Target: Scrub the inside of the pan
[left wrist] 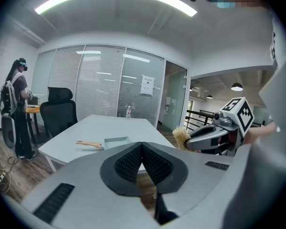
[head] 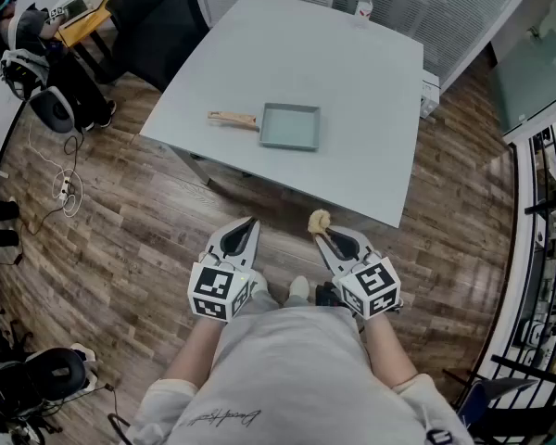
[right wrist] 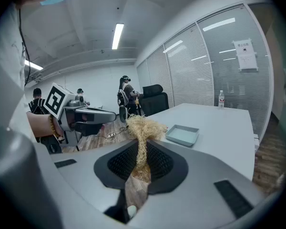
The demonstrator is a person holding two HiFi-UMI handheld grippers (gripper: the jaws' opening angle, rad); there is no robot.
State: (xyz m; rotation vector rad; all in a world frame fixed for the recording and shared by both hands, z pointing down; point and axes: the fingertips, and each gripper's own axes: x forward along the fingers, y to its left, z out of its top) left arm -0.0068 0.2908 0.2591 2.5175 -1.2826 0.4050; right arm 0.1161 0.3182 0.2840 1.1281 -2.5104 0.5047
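i stand back from the table with both grippers held low in front of me, over the wood floor and short of the table's near edge. my left gripper is clenched on nothing, its ribbed pads meeting tip to tip with no gap. my right gripper is clamped on the scrubber, a pale tuft of straw-like fibre that stands up out of the pinched pads. the pan sits well apart from both, ahead of me on the table near its front edge, flat, with its open side up, and looks empty. what matters is how it lies: its long axis runs across my front, not toward me, with the wooden handle sticking out to my left and the square pale-blue tray to my right. that puts the handle roughly straight ahead of the left gripper and the tray roughly ahead of the scrubber, so neither arm needs to cross. i judge scrubbing has not begun; i would step in, let the left take the handle from its end to steady the pan, and bring the right down into the tray from above.
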